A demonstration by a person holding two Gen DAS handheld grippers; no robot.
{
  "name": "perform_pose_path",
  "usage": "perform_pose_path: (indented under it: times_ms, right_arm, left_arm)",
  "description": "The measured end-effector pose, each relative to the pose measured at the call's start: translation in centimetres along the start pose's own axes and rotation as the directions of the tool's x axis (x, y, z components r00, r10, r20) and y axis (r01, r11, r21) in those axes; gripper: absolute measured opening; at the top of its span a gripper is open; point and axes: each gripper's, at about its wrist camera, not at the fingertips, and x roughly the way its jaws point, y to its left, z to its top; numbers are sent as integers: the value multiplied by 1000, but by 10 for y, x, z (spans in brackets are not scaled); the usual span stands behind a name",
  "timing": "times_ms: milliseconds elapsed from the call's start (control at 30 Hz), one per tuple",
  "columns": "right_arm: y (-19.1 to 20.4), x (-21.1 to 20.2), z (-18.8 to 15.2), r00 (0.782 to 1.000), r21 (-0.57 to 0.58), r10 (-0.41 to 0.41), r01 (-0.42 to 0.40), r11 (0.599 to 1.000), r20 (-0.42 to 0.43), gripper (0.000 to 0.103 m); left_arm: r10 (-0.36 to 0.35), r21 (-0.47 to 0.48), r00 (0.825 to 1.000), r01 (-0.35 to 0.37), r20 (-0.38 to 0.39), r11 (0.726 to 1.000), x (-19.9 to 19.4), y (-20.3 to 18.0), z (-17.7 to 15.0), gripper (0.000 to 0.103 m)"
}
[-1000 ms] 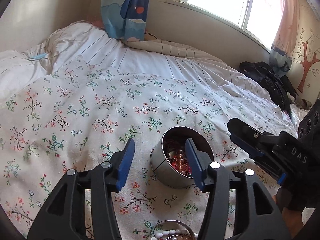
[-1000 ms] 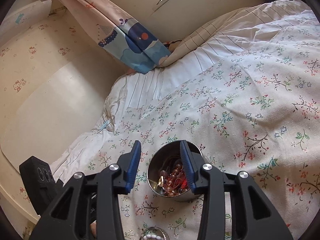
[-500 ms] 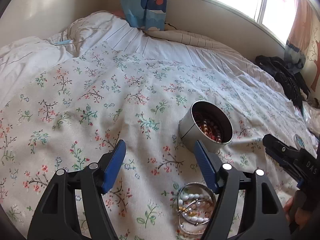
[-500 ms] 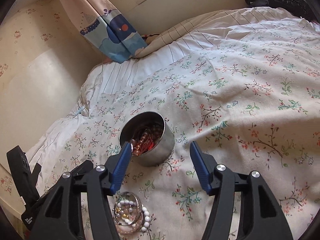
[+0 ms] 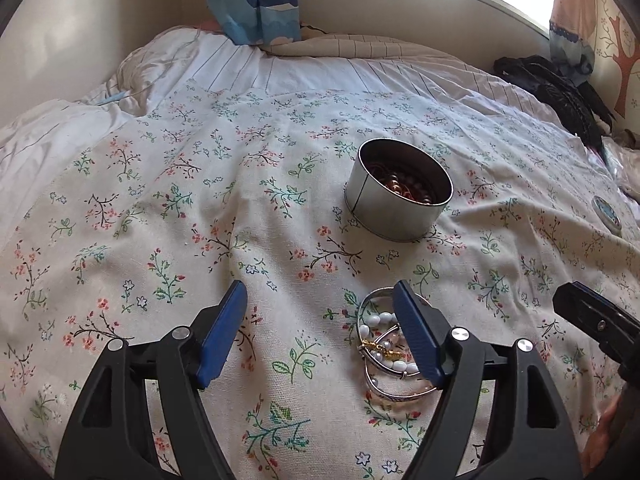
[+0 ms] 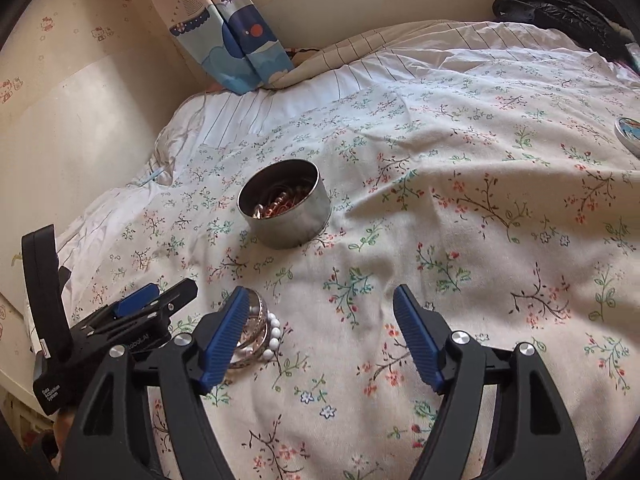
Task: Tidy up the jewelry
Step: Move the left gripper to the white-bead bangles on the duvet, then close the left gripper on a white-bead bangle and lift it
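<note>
Steel tin (image 5: 394, 210): 1 | bangle pile (image 5: 390, 354): 1 | left gripper (image 5: 320, 330), right gripper (image 6: 320, 334): jaws just widened, empty

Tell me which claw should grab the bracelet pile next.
Left, probably. The left claw is open with its right finger beside the bracelet pile; the right claw, also open, is centred on bare bedspread.

Both wrist views, downward over bedspread (image 5: 168, 184)

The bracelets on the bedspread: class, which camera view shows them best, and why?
The left wrist view. There the bracelets lie mostly exposed: silver bangles, white beads and a gold clasp, with only their right edge behind a gripper finger. In the right wrist view the bracelets are largely hidden behind a finger; only an edge and some beads show.
</note>
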Motion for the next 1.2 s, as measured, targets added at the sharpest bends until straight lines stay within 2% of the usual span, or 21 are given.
perform_pose_path:
  times_ms: [300,567,633,667,767,867,1033,1100,1200]
  right_arm:
    - [-2,-3,-2,1000,8,-20,20,1000,3,77]
    - [-1,1,-1,1000,-1,-13,13,1000,1,78]
    - [0,1,0,1000,-2,-11,11,1000,1,78]
    - [0,2,0,1000,-2,-11,11,1000,1,79]
    - [0,2,0,1000,-1,-11,11,1000,0,79]
    - [0,2,0,1000,2,-10,10,1000,2,79]
    - [-1,2,1,1000,4,-2,2,1000,3,80]
    - [-2,3,1,1000,3,2,-2,1000,2,80]
    - [-1,3,1,1000,3,10,-10,1000,1,80]
  left_arm:
    - [2,39,1000,-1,-19,999,3,-11,-5,71]
    - [10,137,999,-5,-38,991,23,-31,-2,71]
    - [22,161,998,-13,-52,987,28,-35,-2,64]
    - [24,167,997,-12,-73,986,32,-35,-3,57]
    - [7,164,990,16,-139,986,44,-33,-4,19]
    - [12,149,992,7,-127,989,42,-29,-2,6]
    - [-38,20,990,41,-139,999,42,-4,3,5]
    - [-70,3,988,71,-136,998,40,-1,4,5]
    - [-91,25,990,94,-110,995,35,-6,4,5]
